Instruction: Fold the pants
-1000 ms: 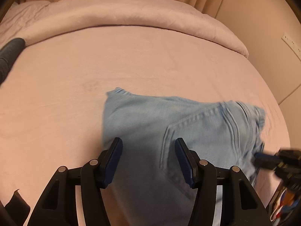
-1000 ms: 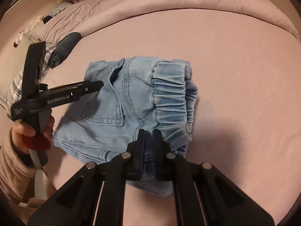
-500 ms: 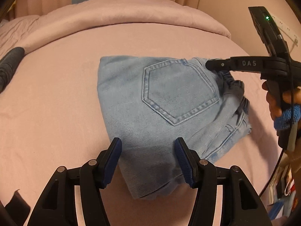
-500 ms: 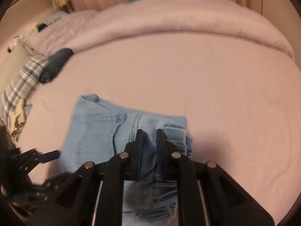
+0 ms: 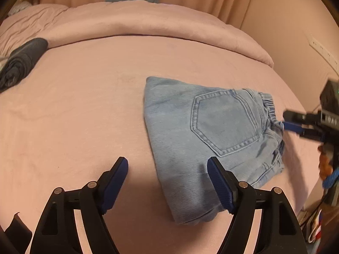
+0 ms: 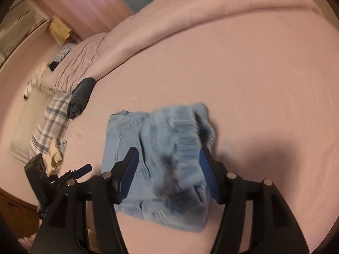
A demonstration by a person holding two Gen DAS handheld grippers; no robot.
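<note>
Right tongs (image 6: 167, 169) were clamped tight on the jeans (image 5: 211, 139) waistband a second ago — now the jaws are opening, waistband between them but pads no longer pressing, as far as the blurred right view tells. Left tongs (image 5: 167, 182) also opening: they were half-wide a second ago, now wide, nothing pinched, the jeans' near folded edge only partly between the jaws, right pad over the denim, left pad over bare bed (image 5: 84, 110)

Jeans now lie as a compact folded bundle on the pink bed, back pocket up, elastic waistband toward 3 o'clock in the left view. A second ago the bundle sat right under the left tongs; now it sits off toward 2 o'clock, so the left hand has drawn away toward 9

In the left view the right tongs' blue tips sit at the waistband at 3 o'clock, touching or just beside it — cannot tell which

Read: both let go, last fold set down, task looks near done or done

Dark rolled garment (image 5: 21, 61) at 10 o'clock, well apart from the jeans
</note>
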